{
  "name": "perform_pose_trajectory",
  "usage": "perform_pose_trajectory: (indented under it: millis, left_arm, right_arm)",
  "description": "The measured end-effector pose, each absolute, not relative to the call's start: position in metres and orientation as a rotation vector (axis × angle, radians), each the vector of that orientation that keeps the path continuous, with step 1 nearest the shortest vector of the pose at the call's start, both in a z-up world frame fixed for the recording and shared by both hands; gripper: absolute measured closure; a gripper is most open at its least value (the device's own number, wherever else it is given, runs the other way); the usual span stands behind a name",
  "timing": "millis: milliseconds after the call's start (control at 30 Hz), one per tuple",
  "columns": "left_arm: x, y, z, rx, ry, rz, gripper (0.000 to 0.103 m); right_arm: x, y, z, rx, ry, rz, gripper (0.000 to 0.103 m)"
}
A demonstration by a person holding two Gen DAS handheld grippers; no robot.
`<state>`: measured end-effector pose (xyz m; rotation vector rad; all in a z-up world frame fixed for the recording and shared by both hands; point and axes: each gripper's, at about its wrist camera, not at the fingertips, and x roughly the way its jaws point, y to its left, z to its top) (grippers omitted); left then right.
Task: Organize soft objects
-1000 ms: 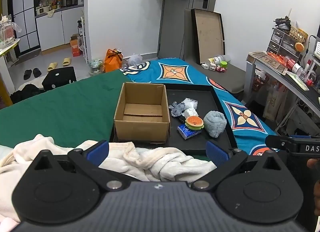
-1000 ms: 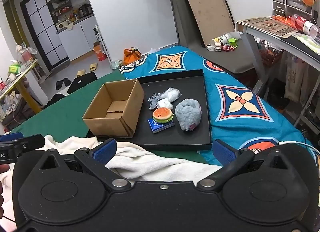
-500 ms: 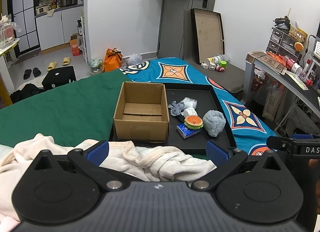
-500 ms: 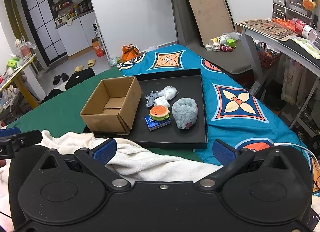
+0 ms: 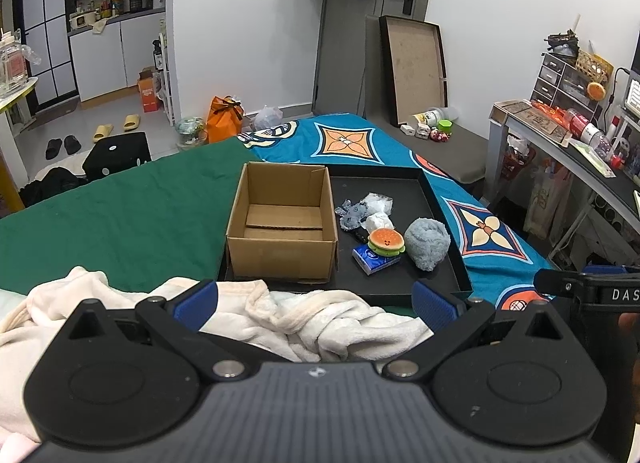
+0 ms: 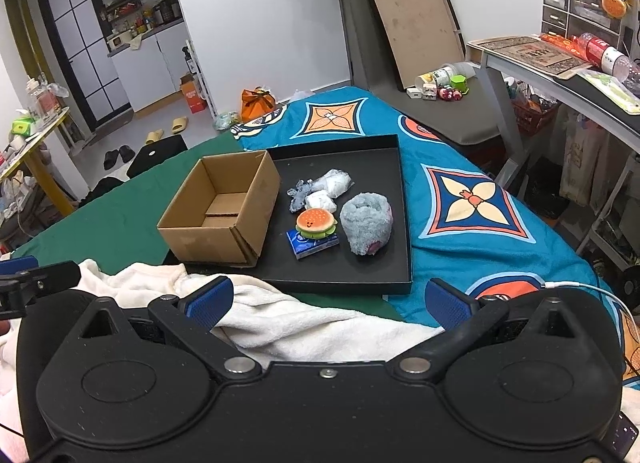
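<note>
left gripper [image 5: 314, 301] jaws spread | right gripper [image 6: 326, 301] jaws spread, casing reads "DAS" | cardboard box [image 5: 282, 223] unlabelled

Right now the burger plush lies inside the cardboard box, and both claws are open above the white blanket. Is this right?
Not quite. The burger plush lies outside the cardboard box, on the blue tissue pack in the black tray; the right wrist view shows this. Both claws, left and right, are open above the white blanket.
</note>
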<state>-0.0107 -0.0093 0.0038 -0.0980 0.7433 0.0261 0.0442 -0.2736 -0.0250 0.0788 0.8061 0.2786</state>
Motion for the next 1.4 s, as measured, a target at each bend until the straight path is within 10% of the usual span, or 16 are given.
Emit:
perform_pose_trajectory:
  millis: [1400]
  left_arm:
    - [-0.001,-0.002,0.001,-0.101,0.745,0.043,0.001]
  right_arm:
    - [0.061,-0.269,-0.031,0.091,0.821,0.291,0.0]
